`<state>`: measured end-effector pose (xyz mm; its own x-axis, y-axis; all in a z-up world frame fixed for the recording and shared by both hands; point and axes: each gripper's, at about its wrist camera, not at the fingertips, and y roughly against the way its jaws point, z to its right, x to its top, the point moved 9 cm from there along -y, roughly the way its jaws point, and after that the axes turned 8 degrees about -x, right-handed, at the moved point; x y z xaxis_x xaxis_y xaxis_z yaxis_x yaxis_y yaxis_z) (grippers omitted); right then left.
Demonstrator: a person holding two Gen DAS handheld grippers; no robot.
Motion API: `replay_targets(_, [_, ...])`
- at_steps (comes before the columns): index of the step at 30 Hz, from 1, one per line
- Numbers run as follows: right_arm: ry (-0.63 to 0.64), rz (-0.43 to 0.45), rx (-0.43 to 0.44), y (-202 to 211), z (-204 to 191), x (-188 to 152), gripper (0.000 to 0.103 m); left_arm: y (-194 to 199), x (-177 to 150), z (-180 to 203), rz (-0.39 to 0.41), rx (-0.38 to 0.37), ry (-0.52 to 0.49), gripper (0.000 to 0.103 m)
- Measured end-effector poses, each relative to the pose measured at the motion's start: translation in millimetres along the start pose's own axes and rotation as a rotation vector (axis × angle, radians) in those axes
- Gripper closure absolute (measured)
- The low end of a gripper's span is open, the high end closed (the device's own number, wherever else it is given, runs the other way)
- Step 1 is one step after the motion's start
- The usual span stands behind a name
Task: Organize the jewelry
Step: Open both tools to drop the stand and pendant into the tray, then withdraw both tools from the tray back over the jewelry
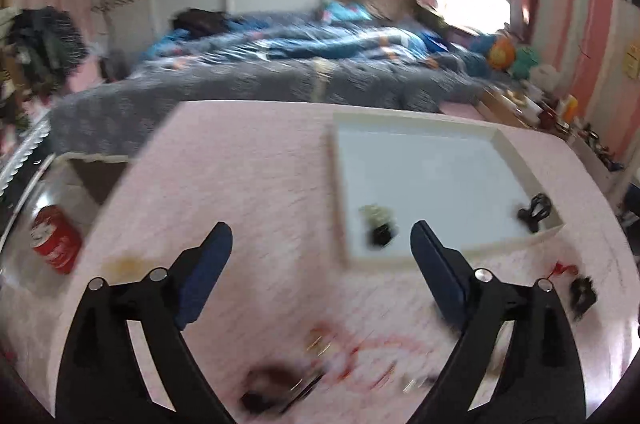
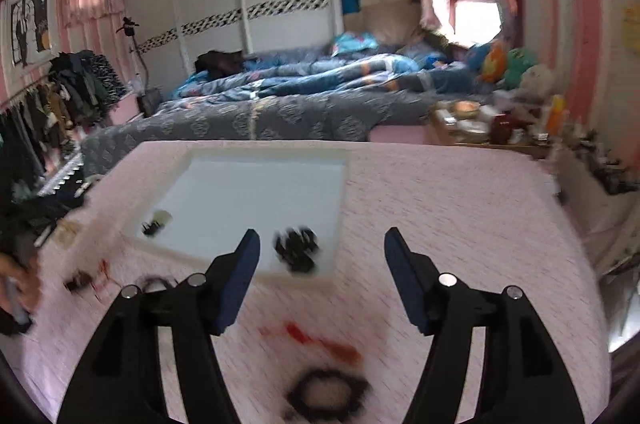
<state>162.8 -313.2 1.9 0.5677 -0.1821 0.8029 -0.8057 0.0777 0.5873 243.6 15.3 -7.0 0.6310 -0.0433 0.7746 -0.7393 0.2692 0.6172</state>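
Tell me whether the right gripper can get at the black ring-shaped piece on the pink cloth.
Probably yes. The black ring-shaped piece lies on the bare pink cloth just below the right gripper, whose fingers stand open and empty. Only a red piece lies nearby, beside the path.

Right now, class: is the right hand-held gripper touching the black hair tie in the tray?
Apart. The right wrist view shows the right hand-held gripper open, the black hair tie lying untouched below in the tray.
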Motion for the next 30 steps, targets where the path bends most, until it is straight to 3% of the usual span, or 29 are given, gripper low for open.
replay_targets(2, [-0.033,0.024,-0.055,18.9,14.6,-26.8,0.038,25.5,-25.9,-15.4,0.04,0.029,0.059,0.011])
replay_targets(4, [-0.054,0.027,-0.068,28.2,18.7,-51.6,0.038,40.8,-58.5,-17.9,0.045,0.059,0.041,0.011])
replay_targets(9, [-0.047,-0.032,-0.089,29.7,15.7,-102.0,0.038,48.3,-94.1,-14.1,0.015,0.075,0.026,0.011])
replay_targets(16, [-0.062,-0.055,-0.078,23.9,16.7,-117.3,0.038,35.0,-105.4,5.5,-0.015,0.041,0.023,0.011])
replay_targets(22, [-0.017,-0.033,-0.127,29.4,9.2,-127.0,0.038,29.9,-123.7,34.2,-0.016,0.028,-0.039,0.011])
replay_targets(30, [-0.023,-0.048,-0.033,32.5,-14.5,-122.8,0.038,28.9,-119.8,45.9,-0.008,0.011,-0.073,0.011])
